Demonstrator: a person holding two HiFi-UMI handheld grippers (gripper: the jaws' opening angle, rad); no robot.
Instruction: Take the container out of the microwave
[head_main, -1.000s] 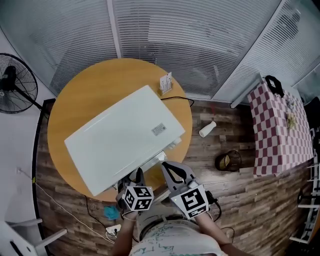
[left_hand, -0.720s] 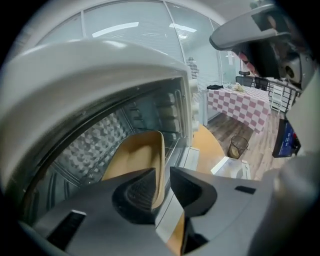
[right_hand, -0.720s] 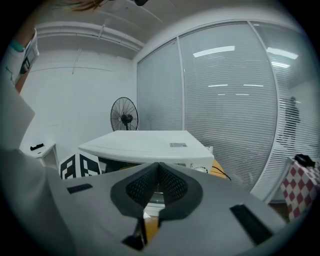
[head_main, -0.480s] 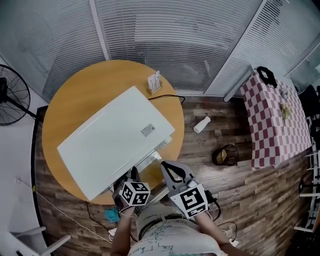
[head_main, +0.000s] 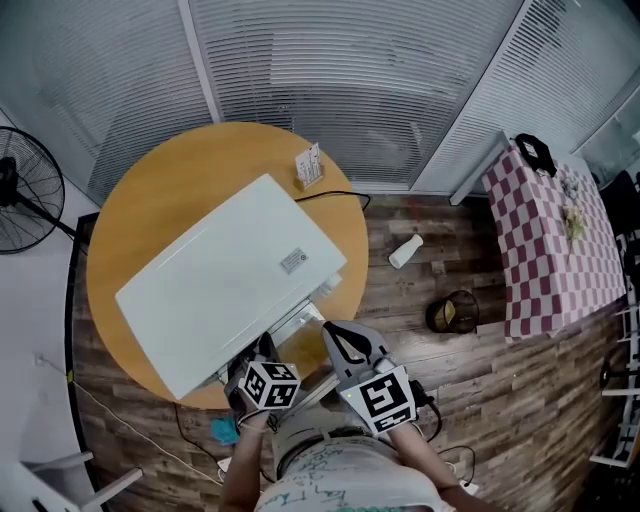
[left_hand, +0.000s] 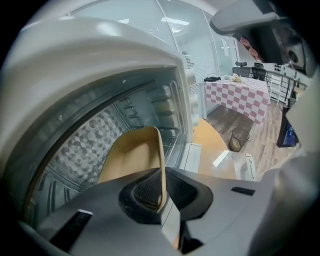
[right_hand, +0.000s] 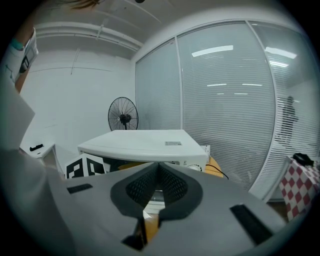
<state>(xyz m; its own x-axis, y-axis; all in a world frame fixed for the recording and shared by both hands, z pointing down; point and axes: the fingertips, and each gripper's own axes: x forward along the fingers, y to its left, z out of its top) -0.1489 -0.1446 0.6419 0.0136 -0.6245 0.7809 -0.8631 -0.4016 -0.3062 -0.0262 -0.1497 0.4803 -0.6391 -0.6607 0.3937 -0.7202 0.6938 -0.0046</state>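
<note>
Head view, from the left: a standing fan (head_main: 22, 190) sits at the far left on the floor, beside a round wooden counter (head_main: 140, 190) that carries a white microwave (head_main: 230, 275) lying at an angle across it, with a small upright card holder (head_main: 308, 166) at the counter's far edge. At the microwave's near side the left gripper (head_main: 262, 352) reaches into the opening. In the left gripper view its jaws are pinched on the thin rim of a tan container (left_hand: 131, 152), one ribbed pad on the inside of the wall and one on the outside. The container sits inside the microwave cavity, on the metal rack and in front of the patterned back wall. Just to the right, the right gripper (head_main: 338, 338) hovers at the counter's near edge. In the right gripper view its jaws are pressed together at the tips with nothing between them, and it faces the microwave's front from a little way off. Further right, on the wood-plank floor, a white bottle (head_main: 405, 252) lies on its side and a dark wire basket (head_main: 452, 313) stands nearer. At the far right is a table with a red-and-white checked cloth (head_main: 545, 245).
</note>
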